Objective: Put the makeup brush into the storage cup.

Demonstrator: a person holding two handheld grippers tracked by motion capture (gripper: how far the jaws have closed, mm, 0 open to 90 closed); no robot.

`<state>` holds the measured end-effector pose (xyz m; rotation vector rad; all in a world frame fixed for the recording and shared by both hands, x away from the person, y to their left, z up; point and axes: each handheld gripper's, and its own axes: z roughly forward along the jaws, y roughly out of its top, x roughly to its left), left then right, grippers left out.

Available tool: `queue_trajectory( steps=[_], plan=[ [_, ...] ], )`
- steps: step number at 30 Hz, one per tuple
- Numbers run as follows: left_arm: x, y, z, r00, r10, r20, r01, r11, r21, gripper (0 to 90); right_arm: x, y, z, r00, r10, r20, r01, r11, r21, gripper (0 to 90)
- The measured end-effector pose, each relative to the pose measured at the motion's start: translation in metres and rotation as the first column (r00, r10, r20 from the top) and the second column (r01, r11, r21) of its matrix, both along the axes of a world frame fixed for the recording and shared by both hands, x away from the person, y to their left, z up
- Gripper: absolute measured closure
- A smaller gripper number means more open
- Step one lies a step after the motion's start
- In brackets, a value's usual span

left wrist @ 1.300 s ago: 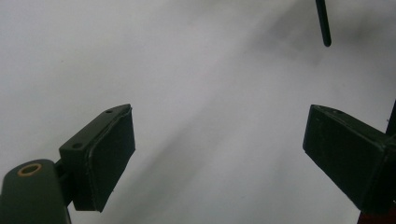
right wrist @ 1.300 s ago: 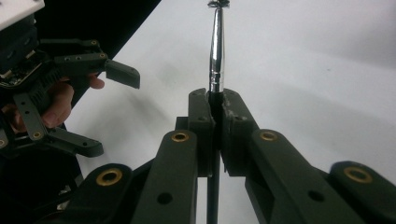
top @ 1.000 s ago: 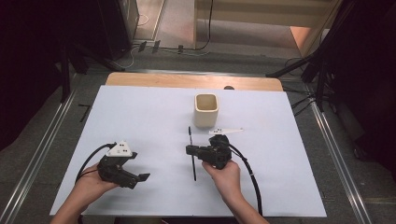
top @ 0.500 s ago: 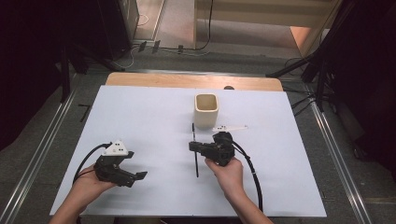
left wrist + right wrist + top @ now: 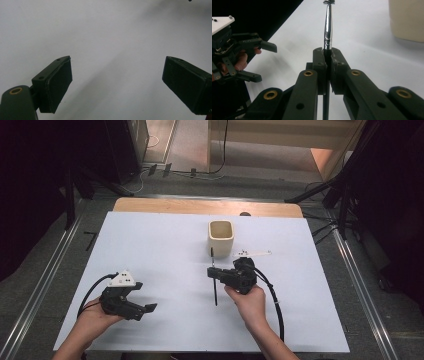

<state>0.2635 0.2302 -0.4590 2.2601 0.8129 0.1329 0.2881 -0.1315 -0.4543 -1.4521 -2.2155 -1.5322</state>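
While the right gripper (image 5: pixel 214 273) keeps its jaws clamped tight on a thin brush (image 5: pixel 214 285), the hand has carried it up the table since a second ago, so the brush tip now lies just in front of the beige cup (image 5: pixel 221 238). My read is that the brush is bound for the cup, and the lift and tilt into its mouth are what remains. The brush lies roughly level, gripped near its middle, its handle end pointing back toward the person.

Looking along the jaws, the right gripper view shows what the high view cannot: a shiny metal ferrule (image 5: pixel 328 27) rising straight out of the closed pads, dark bristles at the top, and the cup wall at upper right. It also catches the left gripper (image 5: pixel 265 61) off to the side, spread wide.

The left gripper view confirms that: both pads stand far apart over bare white table (image 5: pixel 105 37), holding nothing. On the high view a small white piece (image 5: pixel 252 253) lies beside the cup.
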Motion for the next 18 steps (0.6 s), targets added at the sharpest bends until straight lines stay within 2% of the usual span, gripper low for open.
queue_trajectory(
  steps=[18],
  plan=[
    [0.0, 0.001, 0.001, 1.0, -0.007, -0.005, 0.007, 1.0, -0.005, 9.4, 0.012, -0.011, 0.001, 0.999, -0.04, 0.02, 0.04, 0.999, -0.002, 85.8]
  ],
)
